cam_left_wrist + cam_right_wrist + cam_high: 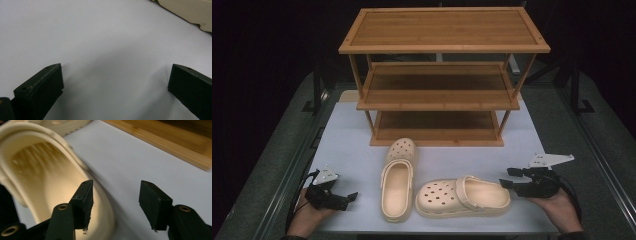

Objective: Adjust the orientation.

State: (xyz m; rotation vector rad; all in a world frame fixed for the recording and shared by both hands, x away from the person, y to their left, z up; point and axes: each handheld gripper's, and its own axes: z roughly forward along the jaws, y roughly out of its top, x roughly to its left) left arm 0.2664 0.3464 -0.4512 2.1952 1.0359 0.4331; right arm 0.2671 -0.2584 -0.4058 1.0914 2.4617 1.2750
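Note:
Two cream clogs lie on the white mat (347, 135). One clog (398, 177) points its toe away toward the rack. The other clog (462, 196) lies crosswise, toe to the left and heel to the right. My right gripper (507, 178) hovers just right of that heel. In the right gripper view the gripper (115, 192) has its jaws apart: one fingertip hangs over the heel rim of the clog (42, 177), the gap between the jaws is over bare mat, and nothing is pressed. My left gripper (347, 199) rests at the mat's front left, open (115, 75) over bare mat.
A three-tier bamboo shoe rack (442, 75) stands at the back of the mat with all its shelves bare; its bottom board (170, 142) runs across the right gripper view. A clog's side (190, 10) shows at the top right of the left gripper view. Dark floor surrounds the table.

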